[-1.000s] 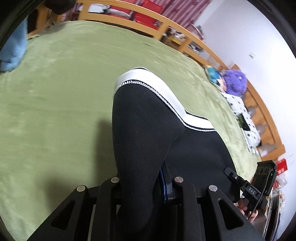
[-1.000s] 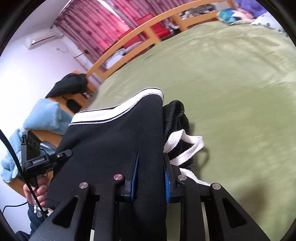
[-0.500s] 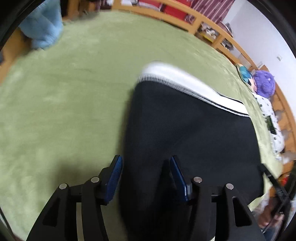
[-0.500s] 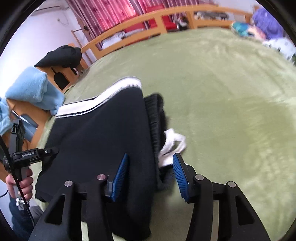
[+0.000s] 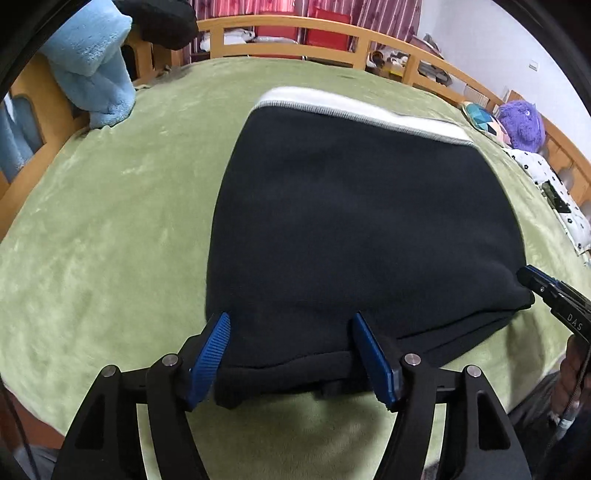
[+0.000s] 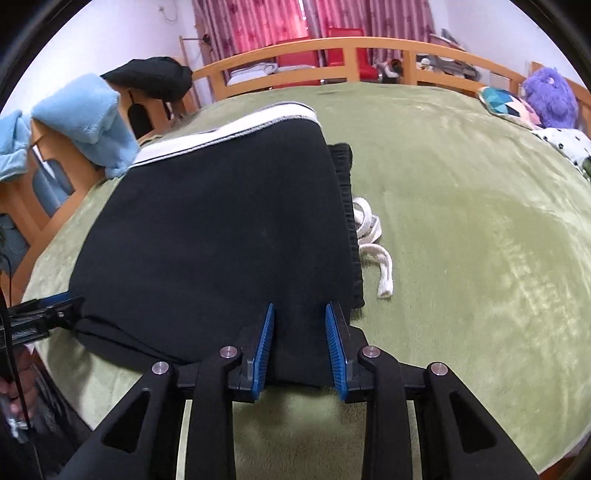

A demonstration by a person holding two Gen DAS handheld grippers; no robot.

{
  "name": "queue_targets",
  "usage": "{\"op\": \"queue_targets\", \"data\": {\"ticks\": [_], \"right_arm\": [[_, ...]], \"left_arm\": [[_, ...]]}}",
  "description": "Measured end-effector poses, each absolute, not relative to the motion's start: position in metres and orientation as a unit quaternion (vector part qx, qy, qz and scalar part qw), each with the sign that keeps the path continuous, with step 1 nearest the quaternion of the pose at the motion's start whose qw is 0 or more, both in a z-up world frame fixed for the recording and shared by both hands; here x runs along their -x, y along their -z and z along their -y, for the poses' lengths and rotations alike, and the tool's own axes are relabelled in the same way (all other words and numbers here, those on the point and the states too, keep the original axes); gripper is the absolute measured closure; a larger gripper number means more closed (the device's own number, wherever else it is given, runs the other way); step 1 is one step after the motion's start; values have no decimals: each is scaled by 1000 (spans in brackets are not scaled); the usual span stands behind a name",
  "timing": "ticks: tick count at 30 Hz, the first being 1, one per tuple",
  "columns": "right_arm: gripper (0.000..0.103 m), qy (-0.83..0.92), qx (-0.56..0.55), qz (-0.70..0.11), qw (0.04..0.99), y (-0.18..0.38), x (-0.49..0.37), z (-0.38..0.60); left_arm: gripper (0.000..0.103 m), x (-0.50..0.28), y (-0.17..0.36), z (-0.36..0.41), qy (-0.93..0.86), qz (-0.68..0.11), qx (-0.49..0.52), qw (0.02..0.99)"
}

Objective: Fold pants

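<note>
The black pants lie folded flat on the green blanket, with a white stripe along the far edge. My left gripper is open at the near left corner; its jaws are opening and the fold's edge lies loosely between them. In the right wrist view the pants show the ribbed waistband and a white drawstring on the right. My right gripper straddles the near right corner; its jaws are closing, and the pads flank the cloth without visibly squeezing it.
A wooden rail rings the bed. A blue towel and a black garment hang at the far left. A purple plush and pillows lie at the far right. The person's hand holds the other gripper at the bed's near edge.
Both grippers let go of the raised pants, which now lie flat on the blanket. Both drew back toward the near edge. The right jaws opened wide, then narrowed.
</note>
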State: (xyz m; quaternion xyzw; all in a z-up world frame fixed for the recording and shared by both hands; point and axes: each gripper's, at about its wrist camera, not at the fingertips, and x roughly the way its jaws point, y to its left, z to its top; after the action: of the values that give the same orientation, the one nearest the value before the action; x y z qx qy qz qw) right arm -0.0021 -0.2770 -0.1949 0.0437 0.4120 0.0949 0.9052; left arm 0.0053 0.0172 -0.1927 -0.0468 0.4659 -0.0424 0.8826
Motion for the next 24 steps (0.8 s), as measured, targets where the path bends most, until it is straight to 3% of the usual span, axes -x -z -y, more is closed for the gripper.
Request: {"op": "queue_targets", "data": {"ticks": [3, 5, 6, 12, 14, 15, 16, 18, 22, 24], "right_arm": [[73, -113, -54, -389, 912, 165, 2, 289], [56, -115, -65, -363, 922, 151, -5, 297], [54, -111, -68, -352, 927, 143, -18, 300], [54, -124, -95, -375, 914, 156, -114, 293], [69, -119, -79, -409, 901, 174, -139, 284], [87, -133, -78, -408, 900, 179, -143, 280], [92, -139, -74, -387, 909, 173, -138, 277], [92, -155, -94, -364, 914, 160, -126, 282], [91, -107, -135, -393, 903, 167, -110, 312], [81, -87, -130, -408, 900, 189, -112, 315]], "left_arm": [[36, -10, 159, -30, 64, -425, 77, 900], [36, -24, 148, -31, 57, -412, 62, 907], [36, -34, 144, -30, 46, -409, 55, 910], [36, -83, 153, -35, 52, -420, 78, 903], [36, -97, 157, -37, 55, -428, 83, 898], [36, -98, 157, -35, 59, -429, 86, 897], [36, -101, 156, -35, 61, -430, 88, 897], [36, -103, 151, -33, 71, -423, 90, 899], [35, -108, 155, -29, 88, -424, 108, 895], [35, -113, 177, -27, 85, -447, 108, 884]]}}
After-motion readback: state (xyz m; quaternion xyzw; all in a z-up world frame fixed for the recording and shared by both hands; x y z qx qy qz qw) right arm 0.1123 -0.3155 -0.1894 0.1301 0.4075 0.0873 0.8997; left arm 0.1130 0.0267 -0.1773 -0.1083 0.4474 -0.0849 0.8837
